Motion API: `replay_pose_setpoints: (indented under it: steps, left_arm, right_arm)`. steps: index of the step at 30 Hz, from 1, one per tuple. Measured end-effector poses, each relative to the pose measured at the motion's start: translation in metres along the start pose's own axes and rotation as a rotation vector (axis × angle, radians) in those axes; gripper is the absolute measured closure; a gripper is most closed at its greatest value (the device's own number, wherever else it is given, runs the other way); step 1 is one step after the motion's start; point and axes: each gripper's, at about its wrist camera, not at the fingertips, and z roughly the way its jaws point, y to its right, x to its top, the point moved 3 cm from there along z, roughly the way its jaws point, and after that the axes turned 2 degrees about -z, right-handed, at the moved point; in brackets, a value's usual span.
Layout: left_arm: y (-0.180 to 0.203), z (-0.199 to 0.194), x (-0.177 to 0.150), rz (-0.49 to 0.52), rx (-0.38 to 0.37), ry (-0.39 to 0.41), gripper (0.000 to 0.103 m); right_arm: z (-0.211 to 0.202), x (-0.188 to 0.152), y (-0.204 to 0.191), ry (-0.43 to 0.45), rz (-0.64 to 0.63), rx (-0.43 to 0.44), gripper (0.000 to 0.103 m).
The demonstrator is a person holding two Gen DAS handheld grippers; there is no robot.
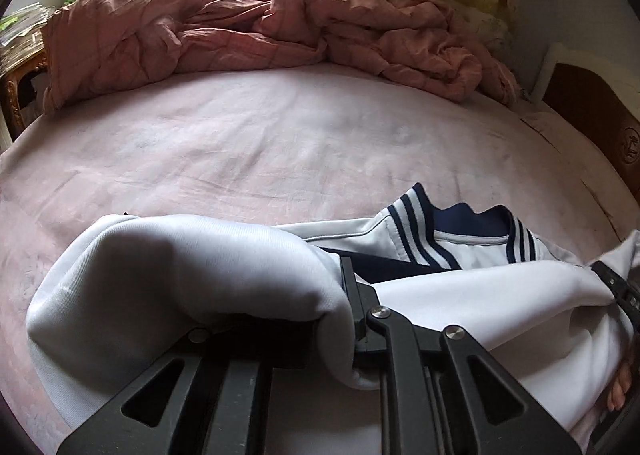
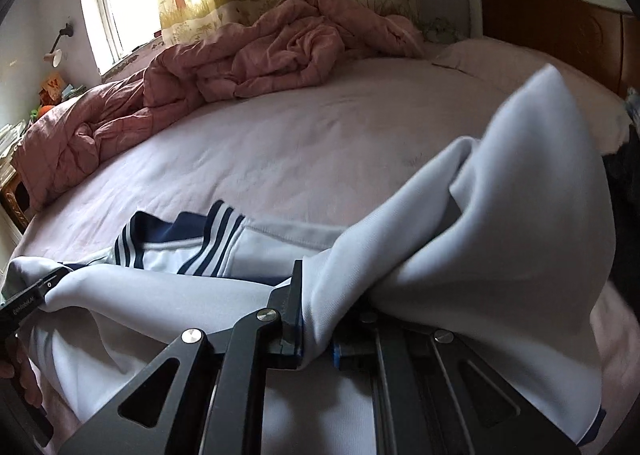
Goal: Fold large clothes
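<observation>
A white jacket (image 1: 460,295) with a navy, white-striped collar (image 1: 420,231) lies across the near part of the pink bed sheet (image 1: 240,143). My left gripper (image 1: 340,295) is shut on a bunched fold of the jacket, which drapes over and hides its left finger. In the right wrist view my right gripper (image 2: 308,307) is shut on another fold of the jacket (image 2: 168,295), and the cloth billows up to the right. The collar (image 2: 208,239) lies just beyond both grippers. Each gripper shows at the edge of the other's view: the right gripper (image 1: 616,287) and the left gripper (image 2: 36,295).
A crumpled pink quilt (image 1: 200,31) is heaped along the far side of the bed, below a window and curtain. A brown headboard (image 2: 540,15) stands at the right. A cluttered wooden nightstand (image 1: 16,95) is at the far left. A person's fingers (image 1: 620,387) show at the right edge.
</observation>
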Motion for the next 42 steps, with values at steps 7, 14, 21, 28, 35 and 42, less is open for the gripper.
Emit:
replay_pose_setpoints:
  steps: [7,14,21,28,35,42]
  left_arm:
    - [-0.002,-0.036,-0.019,0.098,-0.148,0.007,0.047]
    - [0.027,-0.084,-0.040,0.210,-0.167,0.162,0.000]
    - [0.039,-0.090,-0.061,0.296,-0.094,0.134,0.000]
    - [0.024,-0.050,-0.071,0.247,-0.031,0.008,0.000]
    - [0.023,-0.023,-0.059,0.273,0.048,0.020,0.000]
    - [0.003,-0.051,-0.056,0.195,-0.030,0.094,0.033]
  right_arm:
    - [0.000,0.000,0.008,-0.043,0.004,0.102,0.072]
    - [-0.048,-0.015,-0.007,0.049,-0.116,0.134,0.001]
    - [-0.090,-0.035,-0.004,0.090,-0.153,0.081,0.001]
    - [-0.075,-0.063,-0.007,-0.026,-0.282,-0.062,0.000]
    - [-0.039,-0.062,-0.008,-0.053,-0.344,-0.139,0.000]
    - [-0.069,-0.052,0.014,0.031,-0.196,-0.091,0.026]
